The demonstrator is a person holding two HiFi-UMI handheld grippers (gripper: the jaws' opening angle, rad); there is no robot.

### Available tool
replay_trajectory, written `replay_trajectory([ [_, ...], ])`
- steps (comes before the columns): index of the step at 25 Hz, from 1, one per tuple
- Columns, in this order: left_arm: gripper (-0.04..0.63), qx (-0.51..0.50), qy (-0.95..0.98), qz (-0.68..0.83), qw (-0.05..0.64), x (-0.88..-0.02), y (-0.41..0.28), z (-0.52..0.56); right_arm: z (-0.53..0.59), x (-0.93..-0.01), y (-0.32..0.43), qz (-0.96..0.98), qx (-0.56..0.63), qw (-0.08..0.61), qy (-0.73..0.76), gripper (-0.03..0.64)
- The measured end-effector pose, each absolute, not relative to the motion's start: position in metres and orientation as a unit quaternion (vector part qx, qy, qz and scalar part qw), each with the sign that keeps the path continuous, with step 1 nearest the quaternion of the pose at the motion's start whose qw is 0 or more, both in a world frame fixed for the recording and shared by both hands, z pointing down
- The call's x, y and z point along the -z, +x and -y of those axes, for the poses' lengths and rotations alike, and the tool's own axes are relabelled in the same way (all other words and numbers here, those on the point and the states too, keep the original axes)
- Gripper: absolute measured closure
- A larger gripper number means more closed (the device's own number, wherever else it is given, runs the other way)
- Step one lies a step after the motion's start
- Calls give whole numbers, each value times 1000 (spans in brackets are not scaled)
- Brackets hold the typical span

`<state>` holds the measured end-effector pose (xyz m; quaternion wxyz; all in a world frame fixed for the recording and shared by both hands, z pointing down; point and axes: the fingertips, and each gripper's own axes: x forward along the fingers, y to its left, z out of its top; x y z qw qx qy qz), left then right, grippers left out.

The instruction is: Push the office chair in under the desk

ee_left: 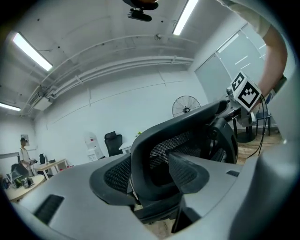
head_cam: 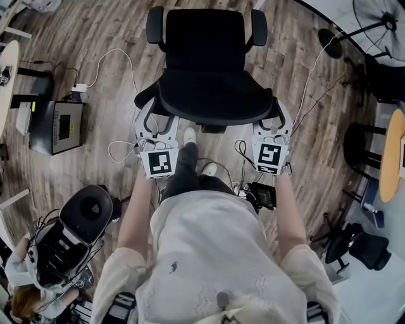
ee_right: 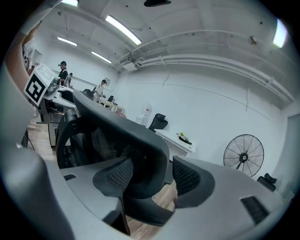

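Note:
The black office chair stands on the wood floor in front of me, its mesh backrest nearest me. My left gripper is at the backrest's left edge and my right gripper at its right edge. In the left gripper view the backrest's rim runs between the jaws of the left gripper, which stand wide. In the right gripper view the rim also lies between the wide jaws of the right gripper, and floor shows between it and the right pad.
White cables and a power strip lie left of the chair, by a black box. A second chair is at lower left. A floor fan, stools and a round wooden table stand at right. A small device lies by my feet.

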<state>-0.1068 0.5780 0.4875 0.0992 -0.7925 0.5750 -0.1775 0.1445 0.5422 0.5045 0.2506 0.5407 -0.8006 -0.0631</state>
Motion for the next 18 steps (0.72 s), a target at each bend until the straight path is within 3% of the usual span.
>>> replay_trajectory([
  [18,325,185,-818,-526,143,-480,-108,-521,-501,-500,131,795,143,284,517,360],
])
